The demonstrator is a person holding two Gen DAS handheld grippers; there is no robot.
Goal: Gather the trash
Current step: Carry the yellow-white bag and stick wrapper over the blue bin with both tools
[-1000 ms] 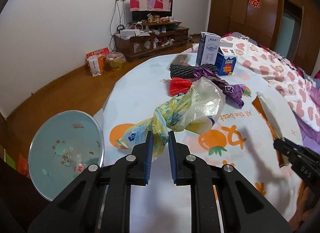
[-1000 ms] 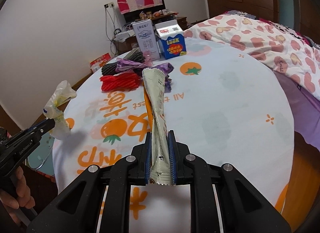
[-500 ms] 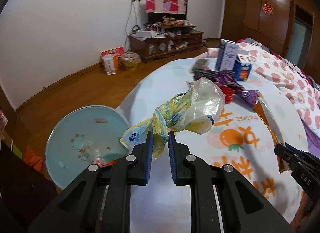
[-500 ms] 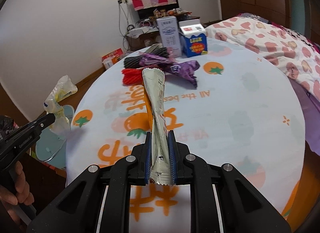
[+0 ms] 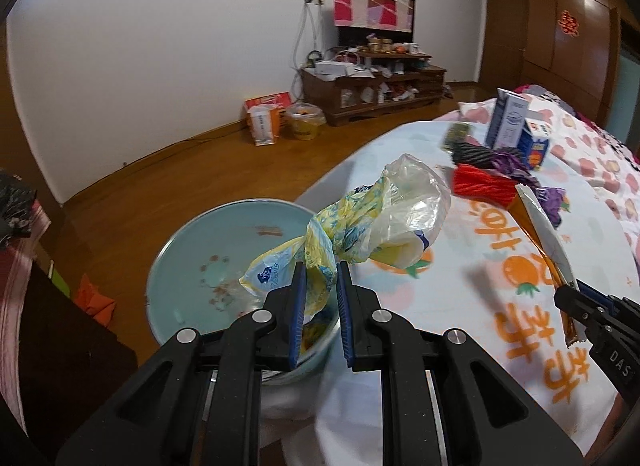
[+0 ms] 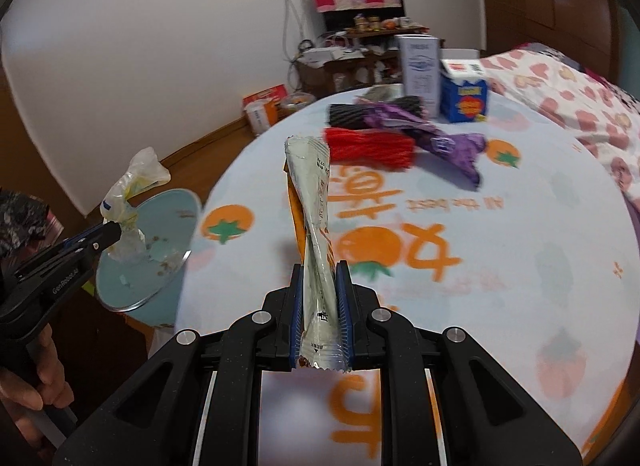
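Trash held over the table's left edge, above the bin

Beside the table [image 6: 520,266], the bin [image 5: 192,266] waits; left gripper [image 5: 321,290] clamps the light, crumpled plastic bag [image 5: 380,221] by its twisted neck; right gripper [image 6: 320,298] pinches the slick, floppy wrapper [image 6: 314,201] near its end.

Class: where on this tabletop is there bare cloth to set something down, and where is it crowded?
Bare: the near half of the tablecloth, and its right side toward the bed. Crowded: the far edge, with cartons, red wrapper and purple wrapper.
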